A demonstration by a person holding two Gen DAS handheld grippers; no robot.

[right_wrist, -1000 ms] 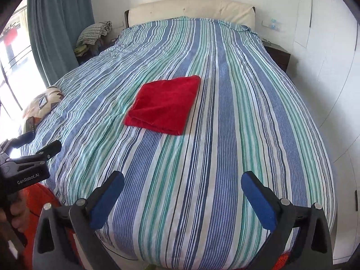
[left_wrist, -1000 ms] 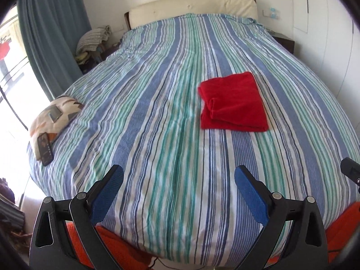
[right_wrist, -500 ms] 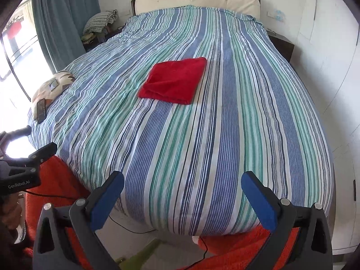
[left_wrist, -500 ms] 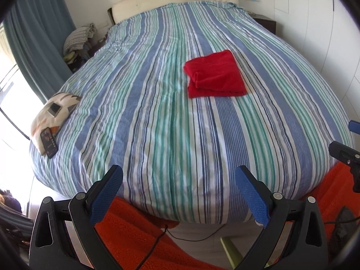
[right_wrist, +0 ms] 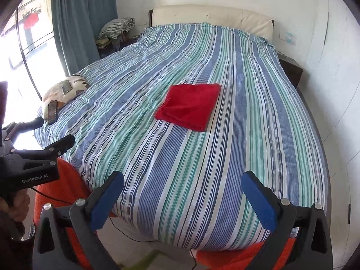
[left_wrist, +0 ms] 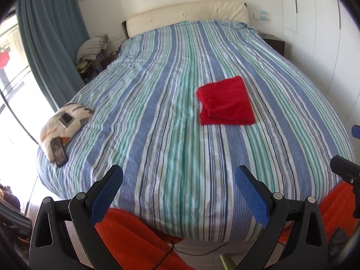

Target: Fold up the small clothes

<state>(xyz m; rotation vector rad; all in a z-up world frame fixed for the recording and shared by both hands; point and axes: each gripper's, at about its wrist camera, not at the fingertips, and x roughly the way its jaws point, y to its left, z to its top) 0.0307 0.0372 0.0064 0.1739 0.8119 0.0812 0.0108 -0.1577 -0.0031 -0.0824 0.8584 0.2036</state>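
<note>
A red garment (left_wrist: 226, 102) lies folded into a neat rectangle on the striped bedspread (left_wrist: 157, 123), right of the bed's middle. It also shows in the right wrist view (right_wrist: 189, 105). My left gripper (left_wrist: 178, 193) is open and empty, held back beyond the foot of the bed, far from the garment. My right gripper (right_wrist: 183, 200) is open and empty, also beyond the foot edge. The left gripper's body shows at the left edge of the right wrist view (right_wrist: 29, 159).
A patterned cushion (left_wrist: 65, 123) with a phone (left_wrist: 59, 148) on it lies at the bed's left edge. Orange fabric (left_wrist: 135, 238) lies below the foot of the bed. A curtain (left_wrist: 51, 36) and window stand at left; white wardrobe doors (left_wrist: 319, 45) at right.
Both grippers drew back from the bed and past its foot edge. In the last half second the left wrist view shifted so the garment sits lower and larger. The garment stayed put.
</note>
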